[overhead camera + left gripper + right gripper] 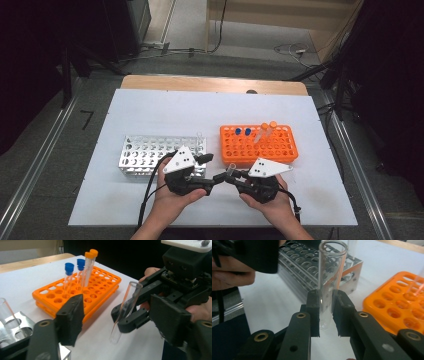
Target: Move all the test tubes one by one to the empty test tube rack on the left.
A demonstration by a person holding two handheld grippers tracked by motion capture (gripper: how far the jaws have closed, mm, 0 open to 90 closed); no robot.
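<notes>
My right gripper is shut on the lower part of a clear, uncapped glass test tube, which stands nearly upright above the white table. In the high view this tube sits at the tip of the right gripper, near the front middle. My left gripper faces it from the left. In the left gripper view the left gripper is open, and the tube stands a little beyond its black jaws, untouched by them.
An orange rack behind the right hand holds two blue-capped tubes and two orange-capped tubes. A metal rack lies at the left with one clear tube at its right end. A white sheet covers the table.
</notes>
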